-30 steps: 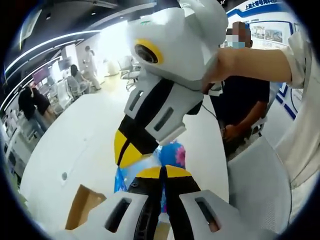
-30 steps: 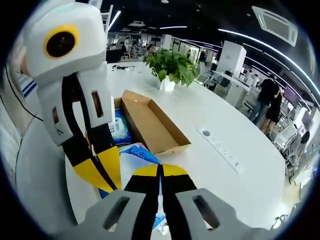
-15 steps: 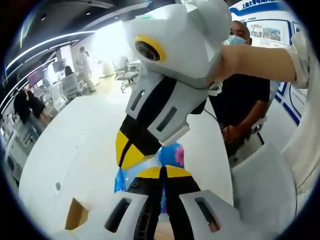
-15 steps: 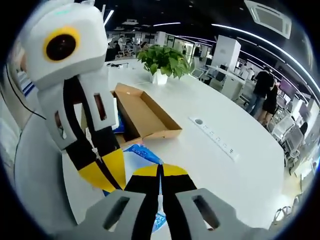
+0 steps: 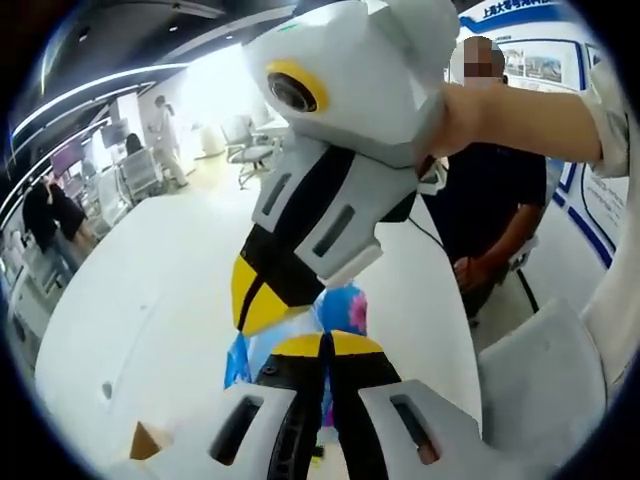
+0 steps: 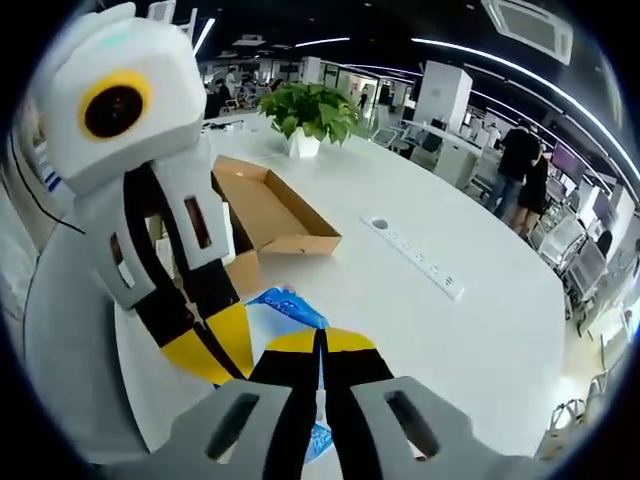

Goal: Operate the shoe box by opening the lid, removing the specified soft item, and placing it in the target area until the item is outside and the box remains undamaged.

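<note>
A blue printed soft packet [image 5: 345, 308] hangs between both grippers above the white table. My left gripper [image 5: 325, 340] is shut on its near edge. The right gripper [image 5: 262, 300] reaches down from the upper right, its yellow tips closed on the same packet. In the right gripper view, my right gripper [image 6: 322, 340] is shut on the packet [image 6: 285, 305], and the left gripper [image 6: 215, 345] pinches it from the left. The brown cardboard shoe box [image 6: 265, 205] lies open on the table beyond, partly hidden by the left gripper. A corner of the box [image 5: 145, 440] peeks in low at the left.
A potted plant [image 6: 305, 115] stands behind the box, and a power strip [image 6: 415, 262] is set in the white table [image 6: 420, 340]. A person in dark clothes [image 5: 490, 200] stands beside a grey chair [image 5: 540, 370]. More people [image 6: 525, 165] stand far off.
Both views have shifted: the box sits farther off in the right gripper view and has slid nearly out of the left one. Both grippers stay shut on the packet.
</note>
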{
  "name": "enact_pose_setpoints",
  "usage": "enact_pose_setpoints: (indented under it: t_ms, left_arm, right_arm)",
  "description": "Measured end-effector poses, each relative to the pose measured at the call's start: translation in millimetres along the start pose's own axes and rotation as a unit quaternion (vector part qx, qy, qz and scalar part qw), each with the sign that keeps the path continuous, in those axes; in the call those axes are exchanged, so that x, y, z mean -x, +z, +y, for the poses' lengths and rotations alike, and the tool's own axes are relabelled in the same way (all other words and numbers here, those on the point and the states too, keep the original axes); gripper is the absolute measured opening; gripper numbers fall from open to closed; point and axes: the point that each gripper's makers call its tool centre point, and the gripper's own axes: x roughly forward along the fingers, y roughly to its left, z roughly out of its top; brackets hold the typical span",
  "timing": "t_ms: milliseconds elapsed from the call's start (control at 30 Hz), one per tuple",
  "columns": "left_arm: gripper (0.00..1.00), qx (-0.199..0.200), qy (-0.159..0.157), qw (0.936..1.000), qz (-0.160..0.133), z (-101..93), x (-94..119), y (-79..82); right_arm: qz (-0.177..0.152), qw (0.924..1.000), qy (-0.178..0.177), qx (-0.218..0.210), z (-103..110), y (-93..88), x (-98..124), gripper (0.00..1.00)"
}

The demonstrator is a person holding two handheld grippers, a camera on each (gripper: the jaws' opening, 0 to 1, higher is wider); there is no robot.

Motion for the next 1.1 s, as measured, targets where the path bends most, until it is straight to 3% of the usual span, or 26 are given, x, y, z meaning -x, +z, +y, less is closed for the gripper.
enact_pose_setpoints:
  t_ms: [933,1100]
  left_arm:
    - [0.00,-0.011,-0.036,0.9993,-0.009,-0.2,-72.1,11.5]
    - [0.00,-0.009,-0.043,0.9990,-0.007,-1.1,-85.0,7.5]
  right_arm:
    - [0.023,0.9991,-0.015,-0.033,-40.7,-59.3,8.7,0.00]
    - [0.029,0.9987,-0.018,-0.038,-45.5,-70.1,8.7,0.00]
